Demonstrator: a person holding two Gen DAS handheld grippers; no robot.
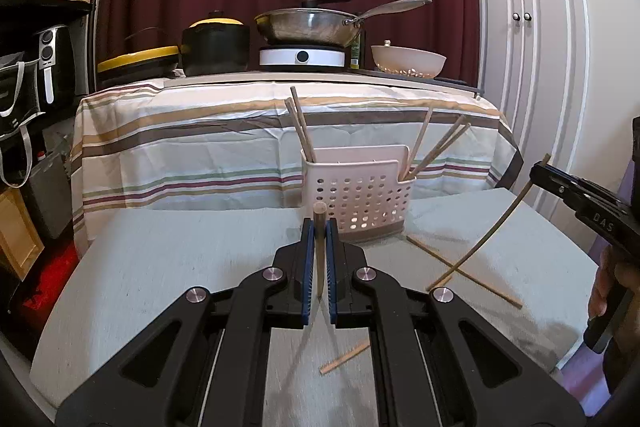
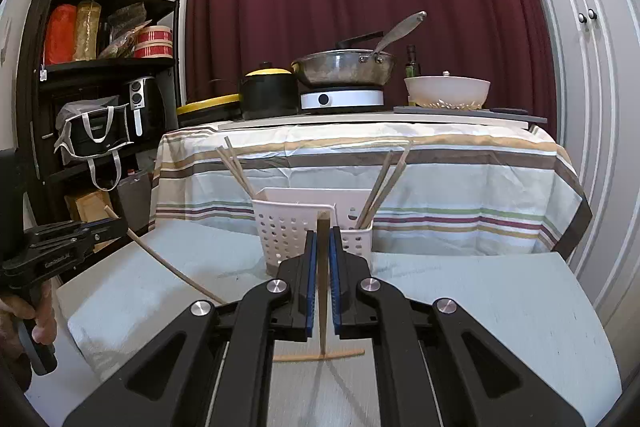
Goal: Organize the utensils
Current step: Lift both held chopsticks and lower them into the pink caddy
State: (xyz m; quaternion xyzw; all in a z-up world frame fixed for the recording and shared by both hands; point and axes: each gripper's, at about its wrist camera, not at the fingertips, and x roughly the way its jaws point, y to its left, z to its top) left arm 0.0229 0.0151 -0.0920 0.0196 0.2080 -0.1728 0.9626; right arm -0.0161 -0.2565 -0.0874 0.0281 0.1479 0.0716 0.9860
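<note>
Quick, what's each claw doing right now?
Left claw: shut on a thin wooden chopstick.
Right claw: shut on another thin wooden chopstick.

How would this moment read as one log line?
left tongs: shut on chopstick | right tongs: shut on chopstick | basket: chopsticks inside

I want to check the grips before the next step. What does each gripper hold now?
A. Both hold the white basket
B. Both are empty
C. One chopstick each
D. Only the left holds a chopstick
C: the left gripper and the right gripper each pinch one chopstick between blue pads.
</note>
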